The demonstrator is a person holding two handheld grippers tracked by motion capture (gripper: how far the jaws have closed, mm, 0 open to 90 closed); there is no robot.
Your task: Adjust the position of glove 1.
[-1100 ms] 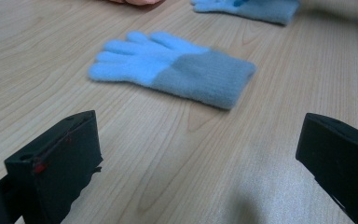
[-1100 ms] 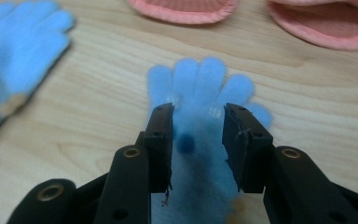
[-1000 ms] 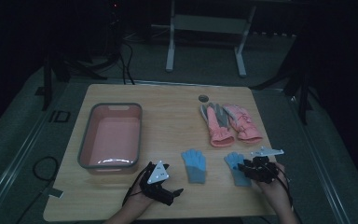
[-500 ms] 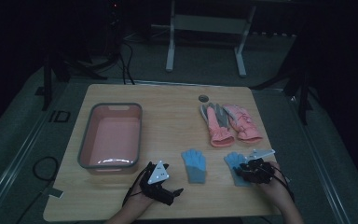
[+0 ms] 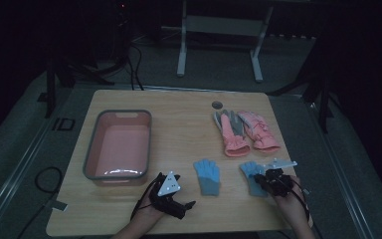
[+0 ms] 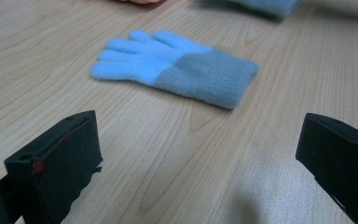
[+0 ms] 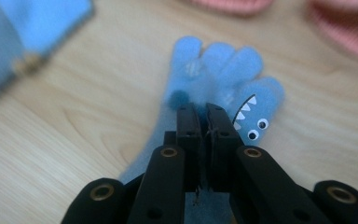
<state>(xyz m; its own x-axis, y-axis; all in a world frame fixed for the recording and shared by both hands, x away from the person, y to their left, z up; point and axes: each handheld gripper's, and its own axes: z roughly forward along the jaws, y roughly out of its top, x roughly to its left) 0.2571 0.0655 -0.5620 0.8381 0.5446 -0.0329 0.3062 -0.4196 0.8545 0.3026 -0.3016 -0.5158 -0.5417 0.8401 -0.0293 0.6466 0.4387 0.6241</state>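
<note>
Fuzzy knit glove (image 7: 223, 70), matt wood-grain table (image 6: 177, 154) — smooth plastic pink tub (image 5: 121, 147)

Dim, grainy overhead picture: the tabletop (image 5: 179, 104) is faintly lit against near-black surroundings. Both close views are brighter with soft shadows; the pink gloves (image 7: 335, 23) at the top edge are blurred.

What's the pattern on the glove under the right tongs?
Blue glove with a shark face: white teeth, googly eyes. Clearest in the right gripper view.
</note>
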